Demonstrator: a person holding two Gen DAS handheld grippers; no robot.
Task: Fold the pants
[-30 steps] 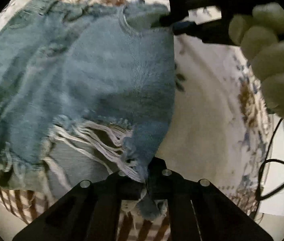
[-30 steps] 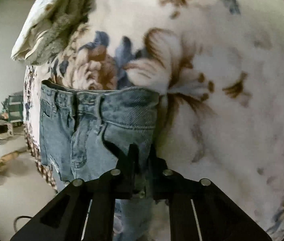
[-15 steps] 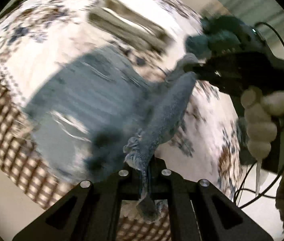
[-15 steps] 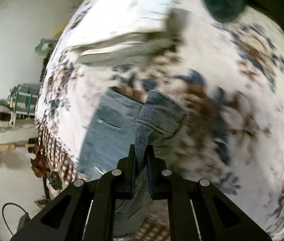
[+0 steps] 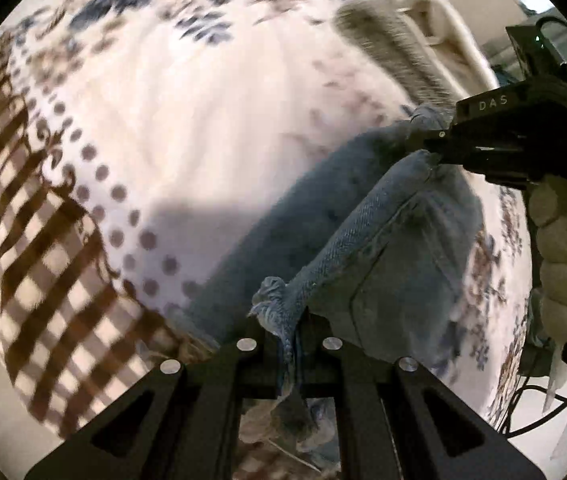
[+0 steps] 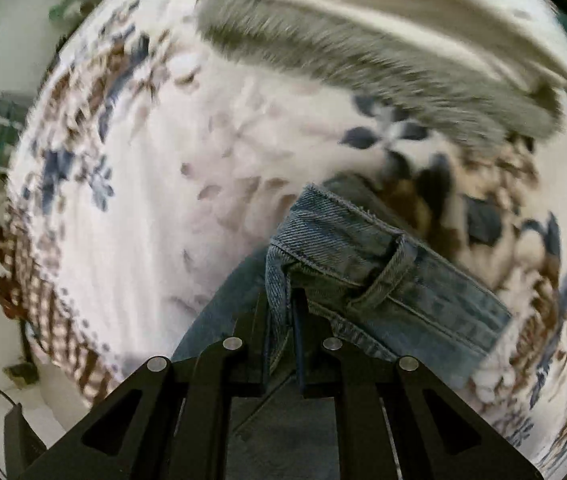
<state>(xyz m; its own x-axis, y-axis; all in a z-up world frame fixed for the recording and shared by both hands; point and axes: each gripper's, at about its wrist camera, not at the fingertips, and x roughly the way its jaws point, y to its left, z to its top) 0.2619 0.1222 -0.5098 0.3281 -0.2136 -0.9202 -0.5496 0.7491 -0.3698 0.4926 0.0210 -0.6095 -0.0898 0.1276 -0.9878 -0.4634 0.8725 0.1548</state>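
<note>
From the left wrist view, the left gripper [image 5: 291, 332] is clamped tight on a frayed hem of the jeans [image 5: 383, 240], while the right gripper [image 5: 439, 144] pinches the far end; the denim hangs between them above the floral bedspread [image 5: 203, 120], so I judge the fold under way, not yet laid down. From the right wrist view, its jaws are closed on the waistband [image 6: 347, 248] by a belt loop. Bare bedspread lies open to the left; a folded grey blanket [image 6: 383, 68] bounds the far side.
</note>
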